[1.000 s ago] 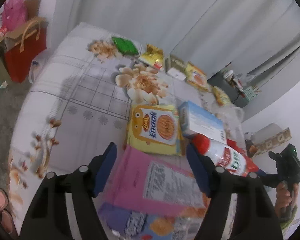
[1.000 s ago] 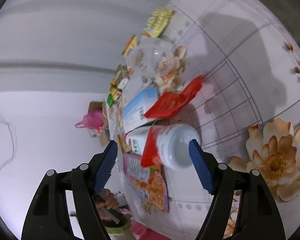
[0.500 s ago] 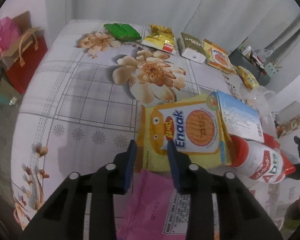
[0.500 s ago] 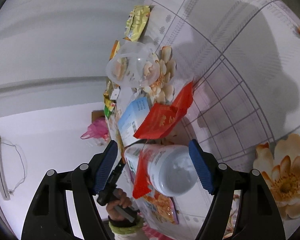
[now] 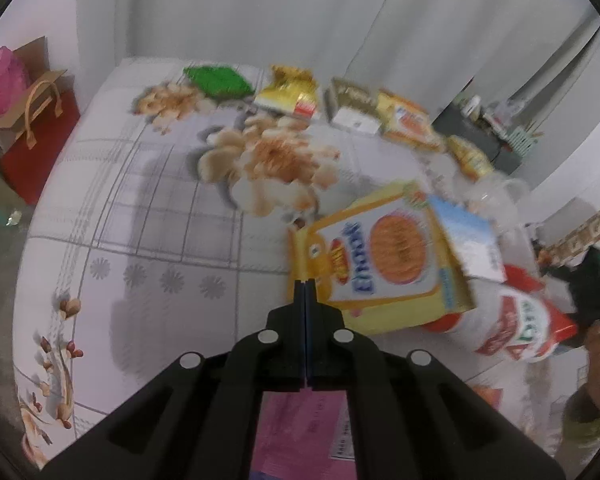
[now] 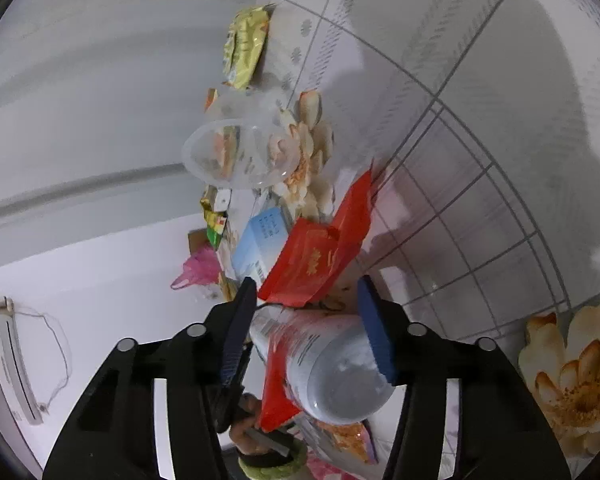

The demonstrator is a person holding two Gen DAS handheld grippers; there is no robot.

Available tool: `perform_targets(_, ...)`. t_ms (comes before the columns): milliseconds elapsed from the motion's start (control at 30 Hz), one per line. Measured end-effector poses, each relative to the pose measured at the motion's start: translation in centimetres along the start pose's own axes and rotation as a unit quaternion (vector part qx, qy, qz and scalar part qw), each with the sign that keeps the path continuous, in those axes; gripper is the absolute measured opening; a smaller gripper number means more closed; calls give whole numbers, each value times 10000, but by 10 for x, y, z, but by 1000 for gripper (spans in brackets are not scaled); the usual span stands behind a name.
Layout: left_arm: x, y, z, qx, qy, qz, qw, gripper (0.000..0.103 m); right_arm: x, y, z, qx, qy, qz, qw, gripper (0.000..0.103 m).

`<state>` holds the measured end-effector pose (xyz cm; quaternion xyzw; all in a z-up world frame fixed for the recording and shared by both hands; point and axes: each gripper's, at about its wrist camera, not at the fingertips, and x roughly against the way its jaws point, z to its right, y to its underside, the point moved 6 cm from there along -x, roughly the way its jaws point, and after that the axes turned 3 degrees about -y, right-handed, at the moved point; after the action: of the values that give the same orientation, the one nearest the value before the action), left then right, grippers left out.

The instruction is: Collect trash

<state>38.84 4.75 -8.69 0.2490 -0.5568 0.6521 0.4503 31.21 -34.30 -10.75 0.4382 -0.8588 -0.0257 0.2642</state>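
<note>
On a flowered bedsheet (image 5: 148,216) lies a pile of trash. My left gripper (image 5: 305,284) is shut, its tips pinching the near corner of the yellow biscuit packet (image 5: 392,256), which sits tilted. A pink packet (image 5: 300,432) lies under the fingers. In the right wrist view a white bottle with a red label (image 6: 332,360) lies between the blue pads of my right gripper (image 6: 306,284). Those jaws are closing, and both pads touch the bottle's sides. A red wrapper (image 6: 320,256) and a blue-white box (image 6: 260,252) lie just beyond the bottle.
A clear plastic cup (image 6: 240,152) and a gold packet (image 6: 244,48) lie farther along the bed. A green packet (image 5: 218,80), another gold packet (image 5: 290,92) and a box (image 5: 352,108) line the far edge. A red paper bag (image 5: 36,136) stands on the floor at left.
The left jaws went from wide open to shut on the yellow packet's corner, and the packet has tilted. The right jaws narrowed around the white bottle as the gripper sank over it.
</note>
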Motion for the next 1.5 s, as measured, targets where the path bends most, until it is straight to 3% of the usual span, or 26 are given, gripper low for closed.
perform_targets(233,28,-11,10,42,223,479,9986,0,9,-6,17,-329,-195,25,9993,30)
perform_targets(400,34,-14,10,30,271,595,9979,0,21,-8,27,-505,-355,24,9981,9)
perform_targets(633,29,-12,8,1,272,470,9985,1,42,-13,31,-489,-589,216,9968,2)
perform_targets(700,27,-10,18,-315,254,462,9981,16,46,-15,30,-478,-619,263,9966,1)
perform_targets(767,26,-7,32,-767,188,520,9955,48,42,-13,28,-487,-644,302,9963,1)
perform_targets(833,23,-2,46,-1272,68,566,9902,56,45,-15,30,-510,-661,330,9960,1)
perform_targets(933,15,9,68,-2155,-285,600,9742,61,41,-18,28,-543,-690,337,9956,1)
perform_targets(1067,-4,23,84,-3112,-917,574,9442,61,37,-17,28,-572,-720,308,9953,1)
perform_targets(1167,-15,25,86,-3514,-1334,625,9246,61,34,-17,28,-602,-749,290,9950,1)
perform_targets(1233,-20,25,86,-3676,-1481,625,9160,61,34,-18,29,-614,-769,278,9948,1)
perform_targets(1300,-24,25,85,-3752,-1565,630,9115,61,35,-17,30,-609,-774,269,9948,1)
perform_targets(1400,-28,22,82,-3726,-1599,603,9121,45,36,-16,32,-616,-787,261,9947,1)
perform_targets(1467,-28,21,80,-3612,-1548,571,9178,22,36,-17,33,-630,-804,264,9944,1)
perform_targets(1500,-28,20,79,-3546,-1550,577,9203,18,36,-17,34,-637,-821,266,9942,1)
